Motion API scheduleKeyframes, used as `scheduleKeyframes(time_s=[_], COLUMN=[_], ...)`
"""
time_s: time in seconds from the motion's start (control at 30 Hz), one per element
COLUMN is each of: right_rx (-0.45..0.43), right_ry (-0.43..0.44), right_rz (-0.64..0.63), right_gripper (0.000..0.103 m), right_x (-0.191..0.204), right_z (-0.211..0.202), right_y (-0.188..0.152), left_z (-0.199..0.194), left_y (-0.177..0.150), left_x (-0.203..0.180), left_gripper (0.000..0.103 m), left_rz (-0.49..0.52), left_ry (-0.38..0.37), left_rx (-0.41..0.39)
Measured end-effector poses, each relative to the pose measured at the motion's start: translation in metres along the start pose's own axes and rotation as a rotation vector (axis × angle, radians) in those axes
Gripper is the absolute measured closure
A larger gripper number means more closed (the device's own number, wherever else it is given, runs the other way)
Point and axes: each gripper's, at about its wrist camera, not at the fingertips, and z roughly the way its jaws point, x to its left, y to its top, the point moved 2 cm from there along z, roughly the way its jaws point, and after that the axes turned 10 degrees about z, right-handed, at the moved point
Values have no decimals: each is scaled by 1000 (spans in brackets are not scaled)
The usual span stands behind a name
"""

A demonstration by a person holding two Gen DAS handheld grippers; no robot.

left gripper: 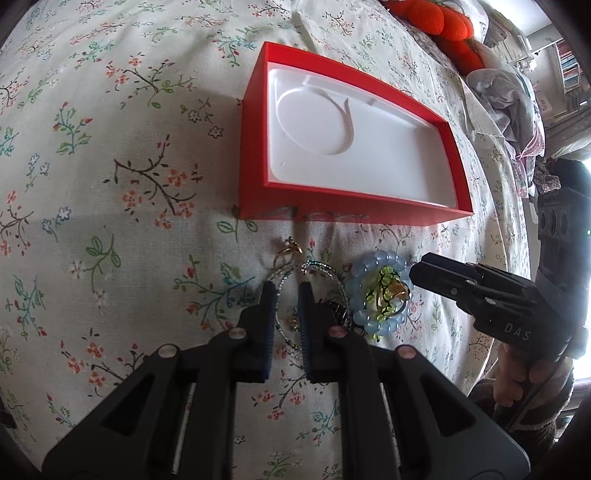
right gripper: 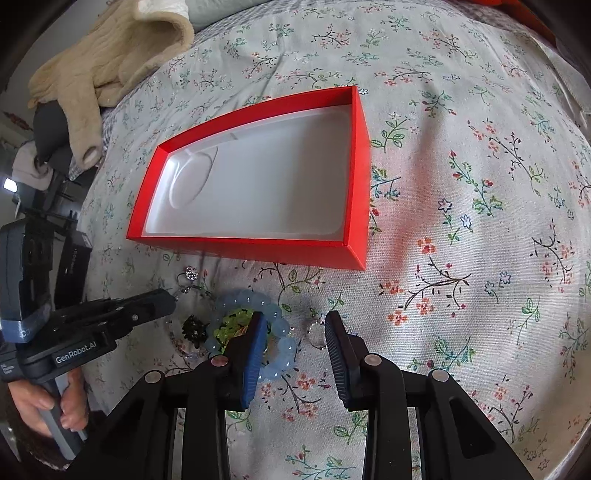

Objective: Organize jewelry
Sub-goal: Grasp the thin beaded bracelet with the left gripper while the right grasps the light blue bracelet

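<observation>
A red box [left gripper: 258, 147] with an empty white moulded insert lies on the floral bedspread; it also shows in the right wrist view [right gripper: 354, 254]. In front of it lies a pile of jewelry: a pale blue bead bracelet [left gripper: 384, 325] [right gripper: 284, 347] with a yellow-green piece inside, a thin beaded chain [left gripper: 325, 273], a gold ring [left gripper: 286, 253], a silver ring [right gripper: 317, 336]. My left gripper [left gripper: 287, 291] is partly open, its fingers either side of the chain. My right gripper [right gripper: 293, 321] is open over the bracelet's edge and the silver ring.
Floral bedspread [left gripper: 110, 184] all around. An orange plush toy [left gripper: 436, 22] and crumpled clothes [left gripper: 509, 96] lie beyond the box. A beige knit garment [right gripper: 103, 62] lies at the bed's far left edge in the right wrist view.
</observation>
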Motion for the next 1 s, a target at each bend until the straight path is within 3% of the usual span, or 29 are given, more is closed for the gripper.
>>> scheduleKeyframes(time_s=[0.3,0.53,0.63,0.7,1.0], right_rx=[11,9,-2,-10,-63], right_ry=[-28,-24,-24,-17,33], right_rz=[-2,-33,-37,-38,-46], right_gripper=[70,91,91,91,92], right_x=[1,6,6,6,9], right_z=[12,15,11,6,-20], right_y=[0,-3,-5,-6,-12], left_z=[10,11,11,8,-17], left_y=[2,2,0,-1,-9], left_x=[-5,-2,0,-1,-10], left_gripper=[89,89,93,99,99], left_rz=[4,0,1,9,11], left_ry=[43,75,89,109,76], left_rx=[33,36,32,21,-73])
